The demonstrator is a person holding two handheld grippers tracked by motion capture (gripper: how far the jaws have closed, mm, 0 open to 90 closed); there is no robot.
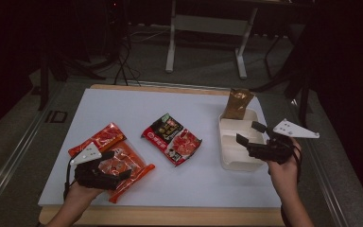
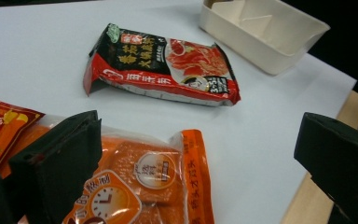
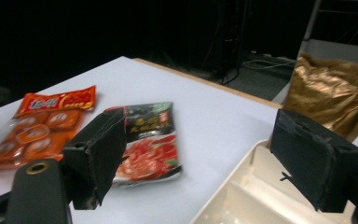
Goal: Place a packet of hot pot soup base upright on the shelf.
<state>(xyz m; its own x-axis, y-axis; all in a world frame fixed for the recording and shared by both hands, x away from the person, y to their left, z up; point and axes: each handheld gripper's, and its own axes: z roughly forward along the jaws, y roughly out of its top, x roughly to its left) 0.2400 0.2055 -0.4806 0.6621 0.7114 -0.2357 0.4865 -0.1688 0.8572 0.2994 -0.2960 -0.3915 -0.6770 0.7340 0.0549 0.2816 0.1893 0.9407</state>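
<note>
Gaping empty, both tongs — left over orange packet, right facing gold bag.

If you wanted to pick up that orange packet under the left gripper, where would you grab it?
Probably by its near long edge. The orange packet lies flat on the white table, so there is nothing to pinch from straight above. The left gripper hovers open over it; I would tilt it low from the person's side and close the jaws on the thin sealed rim, away from the lumpy blocks inside.

Lab-like recording room, dark surroundings, white table, bare desk frame, floor cables
</note>
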